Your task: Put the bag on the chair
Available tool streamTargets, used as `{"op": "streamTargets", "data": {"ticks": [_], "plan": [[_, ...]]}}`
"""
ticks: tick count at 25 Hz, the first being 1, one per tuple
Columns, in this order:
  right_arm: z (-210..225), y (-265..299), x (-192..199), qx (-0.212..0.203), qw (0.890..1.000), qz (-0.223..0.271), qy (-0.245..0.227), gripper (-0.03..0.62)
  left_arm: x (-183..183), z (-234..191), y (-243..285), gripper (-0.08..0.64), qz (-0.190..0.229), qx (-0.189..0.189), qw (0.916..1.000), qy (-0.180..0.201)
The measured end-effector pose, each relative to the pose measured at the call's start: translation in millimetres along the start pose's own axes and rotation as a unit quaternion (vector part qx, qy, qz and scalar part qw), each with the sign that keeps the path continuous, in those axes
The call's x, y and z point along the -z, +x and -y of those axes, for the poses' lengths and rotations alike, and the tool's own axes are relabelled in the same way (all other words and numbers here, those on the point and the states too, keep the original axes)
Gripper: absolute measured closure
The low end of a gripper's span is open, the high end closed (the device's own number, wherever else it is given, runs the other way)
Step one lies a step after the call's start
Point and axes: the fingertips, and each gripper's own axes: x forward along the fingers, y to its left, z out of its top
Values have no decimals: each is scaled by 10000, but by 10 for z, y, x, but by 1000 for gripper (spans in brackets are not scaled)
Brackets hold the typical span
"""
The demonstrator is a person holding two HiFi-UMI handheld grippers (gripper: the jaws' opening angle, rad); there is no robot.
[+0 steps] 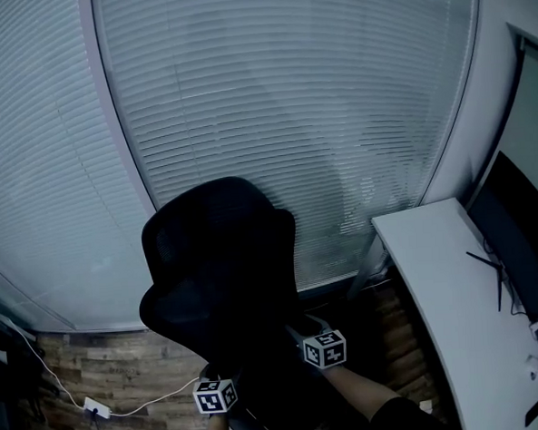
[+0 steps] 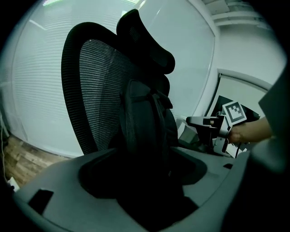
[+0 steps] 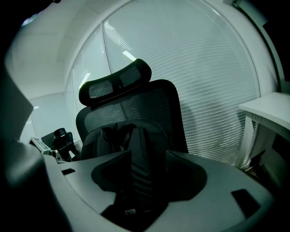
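– Both grippers are seen spread wide right now. The left gripper (image 1: 216, 393) and the right gripper (image 2: 195, 121) are held low in front of the seat, jaws parted, nothing pinched.
– And the black fabric backpack (image 2: 145, 127)?
– It is stood on the seat of the black mesh-backed office chair (image 3: 154, 104). It is framed in the gap of each pair of jaws but not pressed by the pads. Its long axis is set upright, top end pointed up toward the curved headrest (image 3: 115, 84), and it is leaned against the mesh.
– Textures?
– Matte woven cloth is shown on the bag, with a padded, ribbed shoulder strap (image 3: 140, 174) turned toward the grippers and a carry loop at the top. Open netting is seen on the backrest, framed by a smooth rim.
– Any writing?
– Small pale letters are glimpsed low on the bag, too dim to be read. Square black-and-white markers are carried on the grippers' cubes.
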Motion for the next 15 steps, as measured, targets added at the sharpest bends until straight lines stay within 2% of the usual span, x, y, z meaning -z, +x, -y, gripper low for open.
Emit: {"op": "streamTargets", "data": {"ticks": [6,12,15], "plan": [[-48,-168,15,-2,10000,-32,74,374,-127,86,-120,216,169,16,9998,84],[-183,-406,-34,57,9999,148,66,380,-224,124,-317,222,415,-50,9990,176],[-236,-509,-57,128,9996,251,35,423,-278,150,-414,280,492,-27,9985,241]]}}
